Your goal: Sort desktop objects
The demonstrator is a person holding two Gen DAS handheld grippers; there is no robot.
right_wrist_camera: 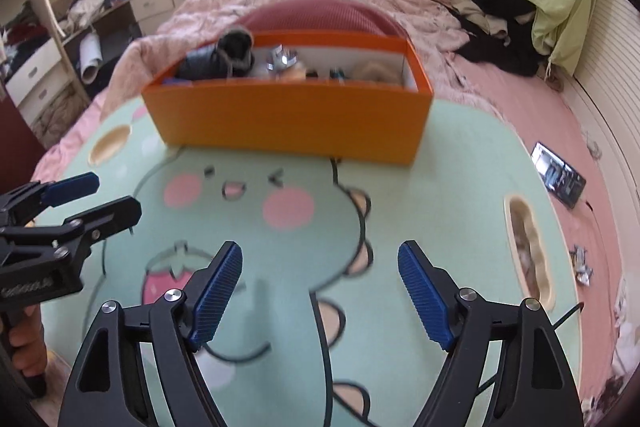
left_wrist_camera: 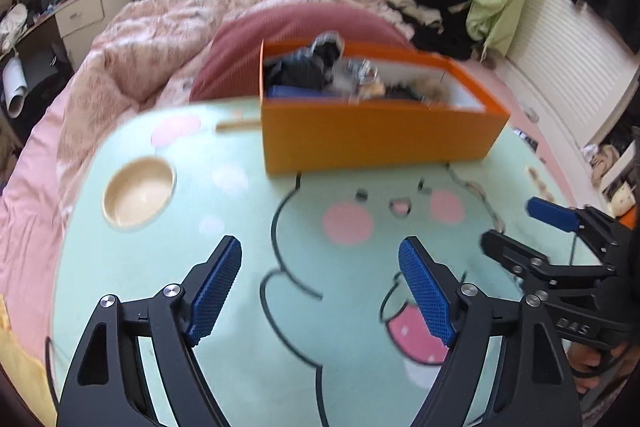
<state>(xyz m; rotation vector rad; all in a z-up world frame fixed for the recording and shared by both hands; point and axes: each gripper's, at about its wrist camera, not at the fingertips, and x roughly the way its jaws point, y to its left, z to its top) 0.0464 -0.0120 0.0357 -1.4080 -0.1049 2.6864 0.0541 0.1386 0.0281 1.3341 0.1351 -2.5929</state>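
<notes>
An orange box [left_wrist_camera: 376, 131] stands at the far side of a mint-green lap table [left_wrist_camera: 224, 267] with a cartoon print. It holds several items: dark clothing, something shiny, a furry tan thing. It also shows in the right wrist view [right_wrist_camera: 288, 119]. My left gripper [left_wrist_camera: 320, 283] is open and empty above the table, short of the box. My right gripper [right_wrist_camera: 320, 287] is open and empty too, over the cartoon print. Each gripper shows in the other's view, the right one [left_wrist_camera: 516, 223] at right and the left one [right_wrist_camera: 108, 195] at left.
The table has a round cup recess [left_wrist_camera: 138, 197] at left and a long slot [right_wrist_camera: 528, 247] at right. It rests on a pink bed [right_wrist_camera: 520, 99]. A phone [right_wrist_camera: 558, 179] and small wrappers [right_wrist_camera: 582, 265] lie on the bed to the right. A pink cushion [right_wrist_camera: 320, 13] sits behind the box.
</notes>
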